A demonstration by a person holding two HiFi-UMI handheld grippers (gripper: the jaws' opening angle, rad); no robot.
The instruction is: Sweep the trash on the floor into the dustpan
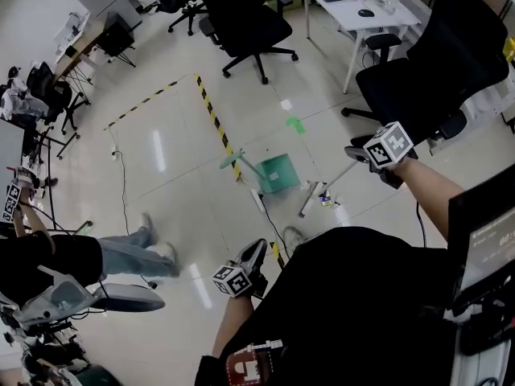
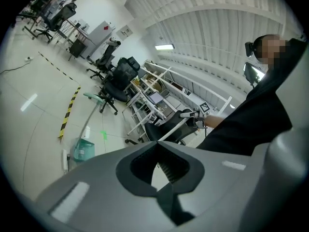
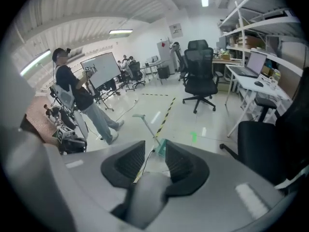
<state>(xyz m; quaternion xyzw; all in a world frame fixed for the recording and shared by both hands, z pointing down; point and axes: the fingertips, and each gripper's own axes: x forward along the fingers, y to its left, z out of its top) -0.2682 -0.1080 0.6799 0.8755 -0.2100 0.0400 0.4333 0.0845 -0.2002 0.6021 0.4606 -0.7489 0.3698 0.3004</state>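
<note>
A green dustpan (image 1: 279, 173) stands on the floor, its long handle (image 1: 232, 162) leaning left. Just right of it, a broom's head (image 1: 315, 199) rests by small scraps of trash (image 1: 327, 200). My right gripper (image 1: 359, 156) is shut on the top of the broom's handle (image 1: 331, 185); the handle (image 3: 144, 197) shows as a grey bar between the pads. My left gripper (image 1: 253, 254) hangs low near my body, shut, with nothing in it. In the left gripper view (image 2: 157, 146) I see the dustpan (image 2: 83, 149) and the right gripper (image 2: 192, 115).
A white power strip (image 1: 256, 198) and its cable lie left of the dustpan. Yellow-black tape (image 1: 216, 123) crosses the floor. Another person's legs (image 1: 129, 252) are at left. Office chairs (image 1: 249, 22) (image 1: 438, 63) and a desk (image 1: 354, 10) stand beyond.
</note>
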